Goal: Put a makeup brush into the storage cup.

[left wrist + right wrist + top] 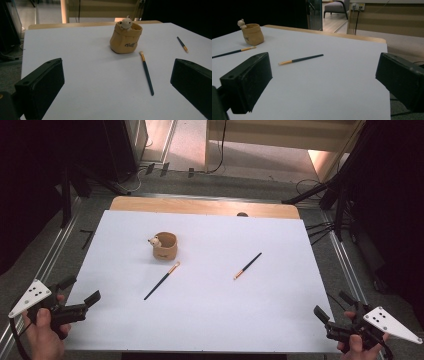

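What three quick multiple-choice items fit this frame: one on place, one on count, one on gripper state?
1. Where does the longer brush lie?
A. Inside the holder
B. Flat on the white sheet, just in front of the holder
C. Between the left gripper's jaws

2. How many brushes lie on the white sheet?
A. One
B. Two
C. Four

3. How do the jaws of the two grippers stand?
A. Both wide apart, nothing between them
B. Both clamped on a brush
C. Left clamped on the holder, right apart

Answers:
1 B: its bristle tip lies near the tan holder, apart from it.
2 B: the longer brush and the shorter brush to its right.
3 A: the left gripper and the right gripper sit at the near corners with bare sheet between their jaws.
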Motion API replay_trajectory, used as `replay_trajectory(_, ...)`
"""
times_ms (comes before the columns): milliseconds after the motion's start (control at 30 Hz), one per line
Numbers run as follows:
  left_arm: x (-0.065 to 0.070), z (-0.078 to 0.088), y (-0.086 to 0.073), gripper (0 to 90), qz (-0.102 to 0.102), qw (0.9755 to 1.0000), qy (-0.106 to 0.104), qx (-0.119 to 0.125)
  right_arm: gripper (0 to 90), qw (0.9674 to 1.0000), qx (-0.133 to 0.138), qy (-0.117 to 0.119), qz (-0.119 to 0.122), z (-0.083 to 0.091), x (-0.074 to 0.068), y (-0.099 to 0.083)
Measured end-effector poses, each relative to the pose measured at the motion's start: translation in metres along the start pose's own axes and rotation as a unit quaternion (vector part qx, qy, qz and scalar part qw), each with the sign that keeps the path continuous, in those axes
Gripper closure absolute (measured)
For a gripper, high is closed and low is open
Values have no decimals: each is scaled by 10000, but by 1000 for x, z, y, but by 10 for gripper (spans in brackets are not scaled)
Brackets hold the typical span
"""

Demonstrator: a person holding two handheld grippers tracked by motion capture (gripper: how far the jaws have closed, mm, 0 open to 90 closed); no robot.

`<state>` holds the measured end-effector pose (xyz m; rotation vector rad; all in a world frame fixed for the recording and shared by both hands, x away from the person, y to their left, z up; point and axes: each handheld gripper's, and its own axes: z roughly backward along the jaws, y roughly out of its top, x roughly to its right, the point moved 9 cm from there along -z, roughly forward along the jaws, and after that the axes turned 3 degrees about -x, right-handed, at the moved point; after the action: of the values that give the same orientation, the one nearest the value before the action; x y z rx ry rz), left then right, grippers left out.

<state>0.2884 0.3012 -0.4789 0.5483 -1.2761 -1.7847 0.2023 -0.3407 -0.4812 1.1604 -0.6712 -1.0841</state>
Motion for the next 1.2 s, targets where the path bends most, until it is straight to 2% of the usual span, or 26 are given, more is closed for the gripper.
replay_trajectory(167,4,0,8,0,9,10000,-46,-23,12,10000,-12,14,25,0,-1,0)
replay_trajectory(333,7,-6,19,0,-126,9998,-93,-123,12,10000,-25,21,66,0,-3,0)
replay_trajectory(467,9,-10,29,0,-119,9997,-150,-153,12,10000,-12,1,96,1,-4,1)
replay_trajectory(733,23,-21,45,0,-372,9982,-288,-375,12,9998,-111,24,135,-1,-10,-4)
replay_trajectory(1000,31,-31,59,0,-448,9973,-401,-422,12,9996,-156,33,244,-3,-15,-6)
replay_trajectory(1200,34,-38,65,0,-518,9962,-435,-554,12,9995,-162,36,264,-3,-15,-6)
